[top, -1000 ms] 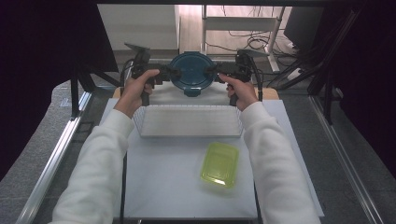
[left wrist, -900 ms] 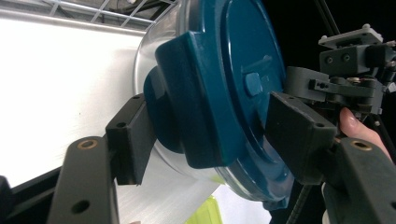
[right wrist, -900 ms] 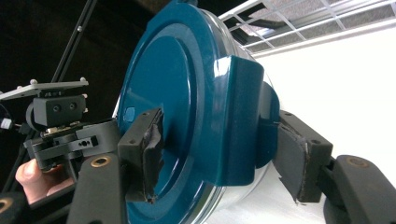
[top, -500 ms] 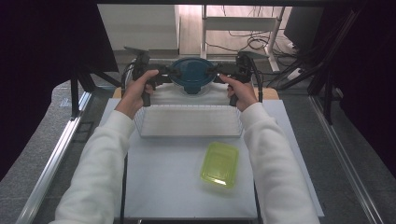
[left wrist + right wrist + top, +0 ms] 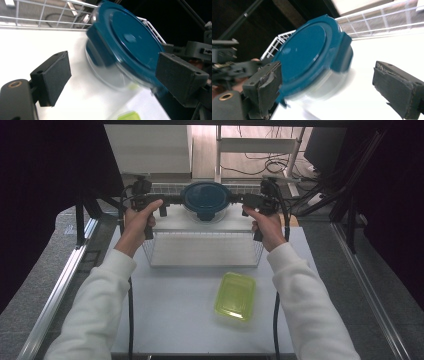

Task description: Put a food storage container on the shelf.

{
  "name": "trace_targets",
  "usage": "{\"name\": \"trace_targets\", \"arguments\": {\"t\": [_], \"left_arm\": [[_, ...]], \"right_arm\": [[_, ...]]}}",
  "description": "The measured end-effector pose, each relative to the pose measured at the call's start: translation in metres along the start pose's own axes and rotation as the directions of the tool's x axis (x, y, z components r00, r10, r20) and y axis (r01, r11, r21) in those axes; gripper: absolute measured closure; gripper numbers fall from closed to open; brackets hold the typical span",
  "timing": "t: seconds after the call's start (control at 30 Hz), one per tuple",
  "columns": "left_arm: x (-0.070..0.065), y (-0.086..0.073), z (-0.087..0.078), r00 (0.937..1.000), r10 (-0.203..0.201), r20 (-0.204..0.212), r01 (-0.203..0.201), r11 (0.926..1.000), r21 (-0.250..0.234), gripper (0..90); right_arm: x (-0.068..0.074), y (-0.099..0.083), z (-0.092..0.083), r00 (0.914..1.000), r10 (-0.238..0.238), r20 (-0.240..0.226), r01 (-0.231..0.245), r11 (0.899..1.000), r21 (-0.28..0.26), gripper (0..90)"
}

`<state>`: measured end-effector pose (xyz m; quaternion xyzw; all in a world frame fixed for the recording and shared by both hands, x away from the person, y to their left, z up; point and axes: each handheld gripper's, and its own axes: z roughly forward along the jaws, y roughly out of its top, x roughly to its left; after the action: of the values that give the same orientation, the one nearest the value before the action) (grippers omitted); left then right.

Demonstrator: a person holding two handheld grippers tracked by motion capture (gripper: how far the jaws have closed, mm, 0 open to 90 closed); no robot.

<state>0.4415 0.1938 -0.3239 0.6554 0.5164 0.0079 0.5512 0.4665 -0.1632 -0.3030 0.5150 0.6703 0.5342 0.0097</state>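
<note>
A round clear container with a dark blue lid sits at the far end of the white wire basket. My left gripper points at its left side and my right gripper at its right side. In the left gripper view the container lies tilted and blurred between the spread jaws of the left gripper. In the right gripper view the container is near the left jaw of the right gripper, and the other jaw is well clear. Both pairs of jaws have just been opening and neither presses on it.
A yellow-green rectangular lidded box lies on the white table mat in front of the basket, right of centre. Metal rails run along both sides of the table. Cables and a shelf frame stand behind the basket.
The blue-lidded container went from tipped up between the two grippers to lying flatter in the basket. Both hands shifted slightly outward.
</note>
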Motion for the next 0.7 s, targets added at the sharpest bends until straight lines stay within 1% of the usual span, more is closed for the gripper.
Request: {"name": "trace_targets", "arguments": {"t": [0.03, 0.07, 0.13, 0.17, 0.2, 0.23, 0.27, 0.33, 0.37, 0.43, 0.53, 0.57, 0.6, 0.63, 0.67, 0.7], "left_arm": [[-0.002, -0.005, -0.005, 0.9999, 0.012, -0.006, -0.012, 0.9999, -0.008, 12.6], [-0.003, -0.010, -0.010, 0.9996, 0.030, -0.003, -0.030, 0.9995, -0.012, 13.3], [-0.007, -0.021, -0.018, 0.9988, 0.048, 0.004, -0.048, 0.9987, -0.019, 13.9], [-0.009, -0.027, -0.022, 0.9985, 0.052, 0.018, -0.051, 0.9984, -0.022, 14.5], [-0.011, -0.034, -0.025, 0.9976, 0.055, 0.042, -0.054, 0.9984, -0.018, 14.8], [-0.011, -0.034, -0.025, 0.9976, 0.055, 0.042, -0.054, 0.9984, -0.018, 14.8], [-0.015, -0.046, -0.032, 0.9955, 0.085, 0.042, -0.085, 0.9963, -0.014, 14.8], [-0.021, -0.060, -0.039, 0.9916, 0.127, 0.025, -0.127, 0.9917, -0.020, 15.2], [-0.024, -0.067, -0.043, 0.9890, 0.147, 0.016, -0.147, 0.9890, -0.015, 15.6], [-0.030, -0.081, -0.047, 0.9847, 0.174, 0.007, -0.174, 0.9847, 0.001, 16.1], [-0.037, -0.101, -0.052, 0.9788, 0.205, -0.011, -0.205, 0.9788, 0.012, 16.8], [-0.037, -0.101, -0.052, 0.9788, 0.205, -0.011, -0.205, 0.9788, 0.012, 17.1], [-0.041, -0.113, -0.056, 0.9741, 0.223, -0.038, -0.223, 0.9749, 0.007, 17.8], [-0.041, -0.113, -0.056, 0.9741, 0.223, -0.038, -0.223, 0.9749, 0.007, 18.2], [-0.043, -0.125, -0.059, 0.9698, 0.234, -0.069, -0.233, 0.9723, 0.015, 18.6], [-0.043, -0.125, -0.059, 0.9698, 0.234, -0.069, -0.233, 0.9723, 0.015, 18.8]], "right_arm": [[0.000, -0.004, -0.006, 0.9999, -0.015, -0.005, 0.015, 1.000, -0.007, 9.5], [-0.001, -0.008, -0.012, 0.9995, -0.027, -0.015, 0.027, 1.000, -0.007, 9.6], [0.000, -0.018, -0.023, 0.9978, -0.063, -0.020, 0.063, 0.998, -0.006, 10.4], [0.000, -0.023, -0.028, 0.9965, -0.082, -0.019, 0.082, 0.997, -0.006, 11.1], [0.000, -0.028, -0.034, 0.9939, -0.107, -0.025, 0.107, 0.994, -0.008, 12.1], [0.000, -0.033, -0.039, 0.9901, -0.138, -0.025, 0.138, 0.990, -0.008, 13.3], [0.000, -0.038, -0.045, 0.9854, -0.170, -0.013, 0.170, 0.985, -0.012, 14.3], [0.000, -0.048, -0.057, 0.9785, -0.206, -0.017, 0.205, 0.979, -0.016, 17.5], [0.000, -0.054, -0.062, 0.9747, -0.222, -0.024, 0.222, 0.975, -0.013, 18.1], [0.003, -0.065, -0.072, 0.9650, -0.261, -0.020, 0.262, 0.965, 0.001, 18.2], [0.005, -0.084, -0.083, 0.9495, -0.312, -0.031, 0.313, 0.950, 0.015, 18.5], [0.005, -0.084, -0.083, 0.9495, -0.312, -0.031, 0.313, 0.950, 0.015, 18.5], [0.006, -0.098, -0.089, 0.9390, -0.343, -0.027, 0.344, 0.939, 0.028, 18.5], [0.005, -0.103, -0.091, 0.9373, -0.347, -0.028, 0.348, 0.937, 0.031, 18.6], [0.005, -0.109, -0.093, 0.9334, -0.358, -0.026, 0.359, 0.933, 0.034, 19.0], [0.004, -0.114, -0.095, 0.9304, -0.365, -0.030, 0.366, 0.930, 0.034, 19.8]]}}
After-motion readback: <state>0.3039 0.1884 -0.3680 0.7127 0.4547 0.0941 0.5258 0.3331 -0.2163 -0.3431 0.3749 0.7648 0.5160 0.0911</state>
